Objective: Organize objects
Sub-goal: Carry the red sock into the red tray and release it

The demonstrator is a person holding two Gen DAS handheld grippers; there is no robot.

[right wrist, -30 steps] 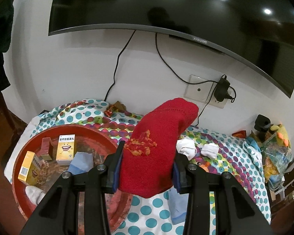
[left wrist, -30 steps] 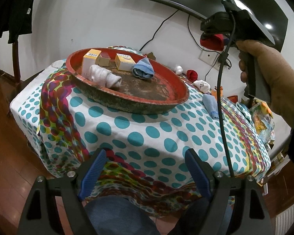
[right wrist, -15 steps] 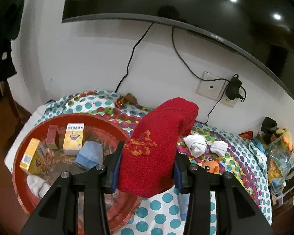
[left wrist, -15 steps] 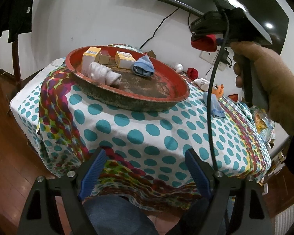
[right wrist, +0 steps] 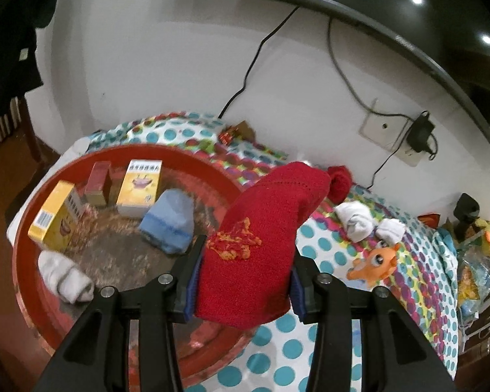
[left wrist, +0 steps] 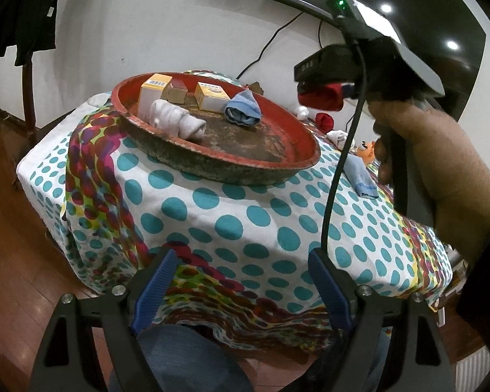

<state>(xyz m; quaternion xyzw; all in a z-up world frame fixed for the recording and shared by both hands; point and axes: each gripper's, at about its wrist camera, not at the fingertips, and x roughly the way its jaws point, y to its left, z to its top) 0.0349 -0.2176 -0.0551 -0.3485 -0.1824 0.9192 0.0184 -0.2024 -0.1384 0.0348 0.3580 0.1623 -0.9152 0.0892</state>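
- The right gripper point(right wrist: 243, 285) is clamped on a red sock point(right wrist: 261, 238), held in the air over the near rim of the red tray point(right wrist: 26, 238).
- It looks soft, light and floppy; its free end droops past the pads, so a pinch across the bunched middle suits it.
- The left gripper point(left wrist: 245, 285) hangs empty, jaws spread wide, below the table edge.
- Another red sock point(right wrist: 339, 181) lies on the spotted cloth point(left wrist: 212, 215).
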